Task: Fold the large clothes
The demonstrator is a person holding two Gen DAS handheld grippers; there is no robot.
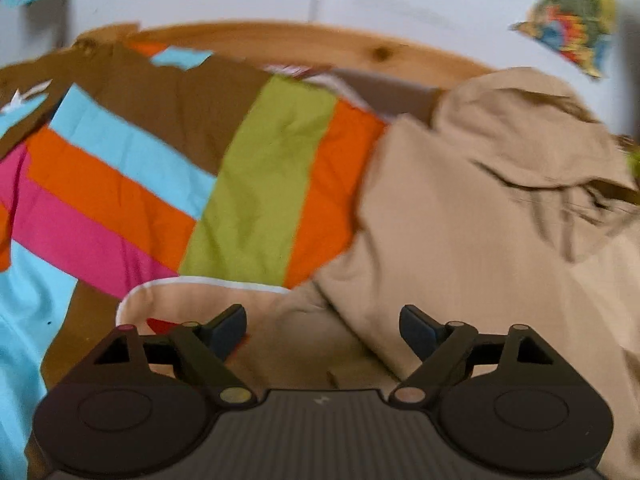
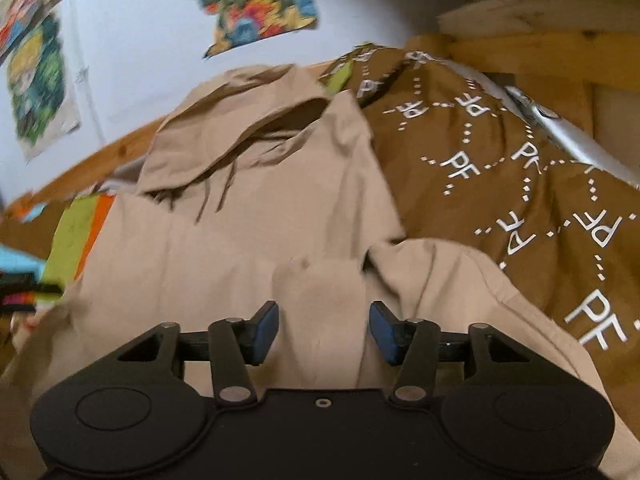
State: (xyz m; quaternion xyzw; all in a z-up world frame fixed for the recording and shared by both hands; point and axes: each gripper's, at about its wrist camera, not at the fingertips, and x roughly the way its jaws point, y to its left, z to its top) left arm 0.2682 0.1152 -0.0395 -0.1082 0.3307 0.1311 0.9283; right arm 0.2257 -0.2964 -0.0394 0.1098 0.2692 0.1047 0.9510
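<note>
A large beige hooded sweatshirt (image 1: 460, 216) lies spread on a bed, its hood (image 2: 240, 120) toward the wooden headboard, drawstrings showing. My left gripper (image 1: 322, 332) hovers open above the garment's lower edge, where a white-trimmed hem (image 1: 200, 284) curls over the striped cover. My right gripper (image 2: 324, 330) is open too, its blue-padded fingers (image 2: 266, 330) on either side of a raised fold of beige cloth (image 2: 320, 300), not closed on it. The views are blurred by motion.
A bedcover with pink, orange, blue, green and brown stripes (image 1: 260, 184) lies under the sweatshirt. A brown fabric printed with white "PF" letters (image 2: 500, 168) lies to the right. A wooden bed frame (image 1: 320, 44) and a white wall with colourful posters (image 2: 256, 4) stand behind.
</note>
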